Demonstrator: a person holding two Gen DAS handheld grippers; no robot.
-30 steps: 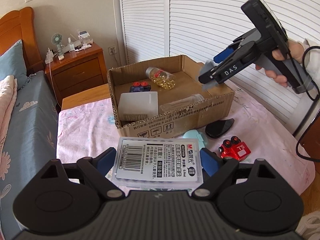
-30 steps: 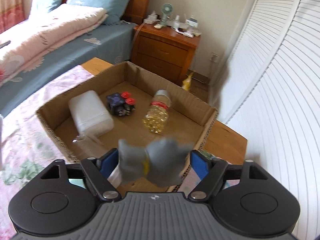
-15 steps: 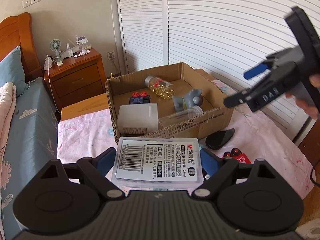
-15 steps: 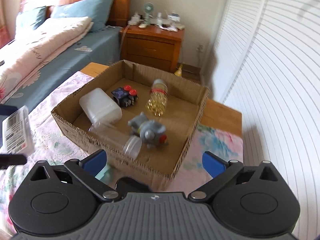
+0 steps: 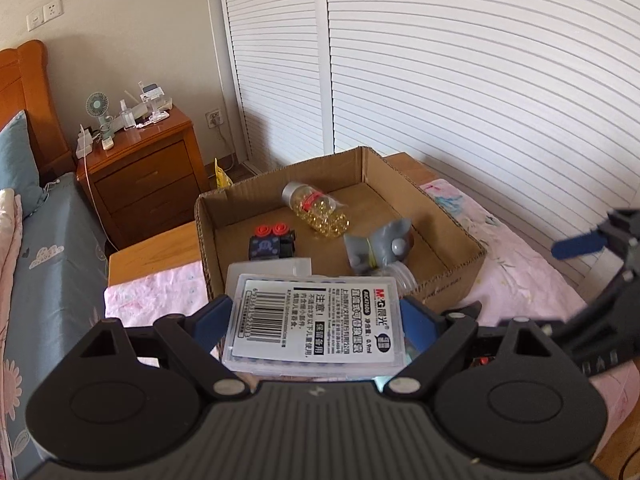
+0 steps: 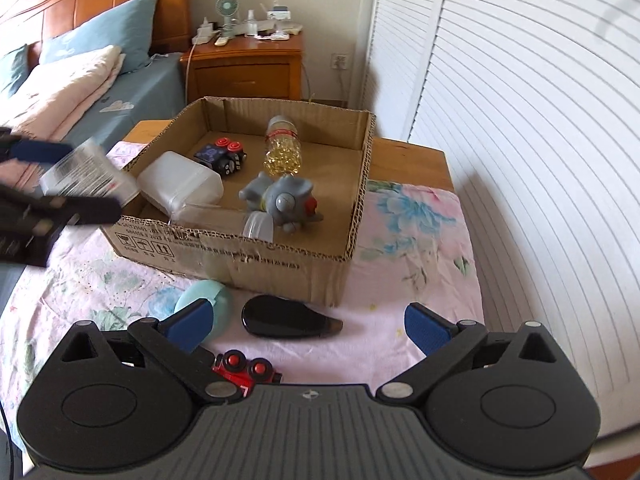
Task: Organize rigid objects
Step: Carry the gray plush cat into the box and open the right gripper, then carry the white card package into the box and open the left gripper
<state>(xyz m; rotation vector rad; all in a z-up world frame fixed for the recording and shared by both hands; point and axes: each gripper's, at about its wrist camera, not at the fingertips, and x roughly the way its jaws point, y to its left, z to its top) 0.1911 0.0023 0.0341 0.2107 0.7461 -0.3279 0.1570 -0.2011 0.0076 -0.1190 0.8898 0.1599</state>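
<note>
My left gripper [image 5: 316, 320] is shut on a clear plastic refill case with a barcode label [image 5: 316, 320], held above the near left edge of the cardboard box [image 5: 460, 236]. In the right wrist view the case [image 6: 86, 174] is blurred at the box's left side. The box [image 6: 356, 208] holds a grey toy [image 6: 280, 200], a bottle of yellow capsules [image 6: 282, 148], a dark toy car [image 6: 222, 156], a white container [image 6: 180, 186] and a clear jar [image 6: 256, 226]. My right gripper [image 6: 308, 322] is open and empty, above a black oval object [image 6: 288, 316], a red toy car [image 6: 244, 370] and a teal round object [image 6: 208, 300].
The box stands on a table with a pink floral cloth [image 6: 416, 248]. White louvred doors [image 6: 520, 120] run along the right. A wooden nightstand [image 6: 248, 64] and a bed [image 6: 88, 92] lie behind and left.
My right gripper let the grey toy go into the box, opened and drew back toward the near table. My left gripper rose and moved toward the box with the case.
</note>
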